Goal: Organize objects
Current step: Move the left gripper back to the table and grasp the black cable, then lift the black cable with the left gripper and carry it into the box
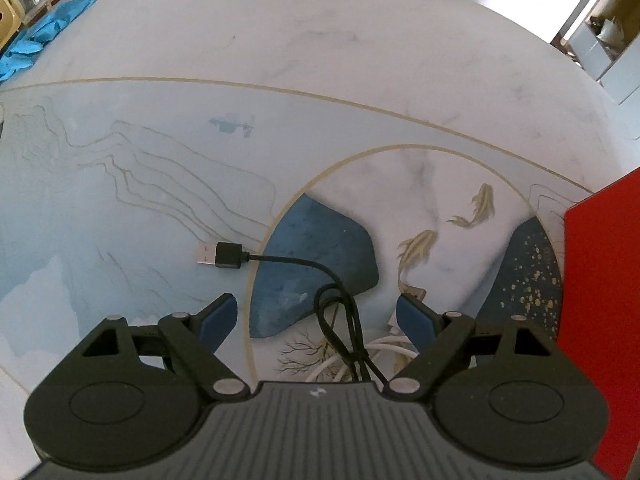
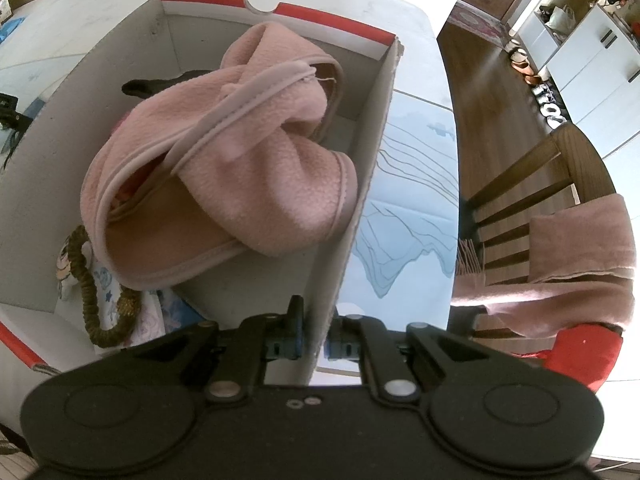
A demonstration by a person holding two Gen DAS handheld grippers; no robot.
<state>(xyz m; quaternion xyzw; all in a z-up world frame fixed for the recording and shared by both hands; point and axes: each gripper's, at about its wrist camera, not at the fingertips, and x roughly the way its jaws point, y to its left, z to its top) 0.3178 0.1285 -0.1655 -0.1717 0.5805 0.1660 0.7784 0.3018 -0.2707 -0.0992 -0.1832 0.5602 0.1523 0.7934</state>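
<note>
At the far left edge of the marbled, fish-painted desk (image 1: 160, 40), crumpled blue gloves (image 1: 40, 36) are cut off by the frame. The left claw (image 1: 316, 312) stands spread wide above a thin black USB cable (image 1: 280, 260), whose loops run under the claw body beside a half-hidden white cord (image 1: 384, 346). The right claw (image 2: 314, 344) is pressed together, pinching the thin wall of the red-rimmed cardboard box (image 2: 372, 152), which holds a soft pink fleece cloth (image 2: 224, 168) and a partly buried olive braided cord (image 2: 90, 292).
</note>
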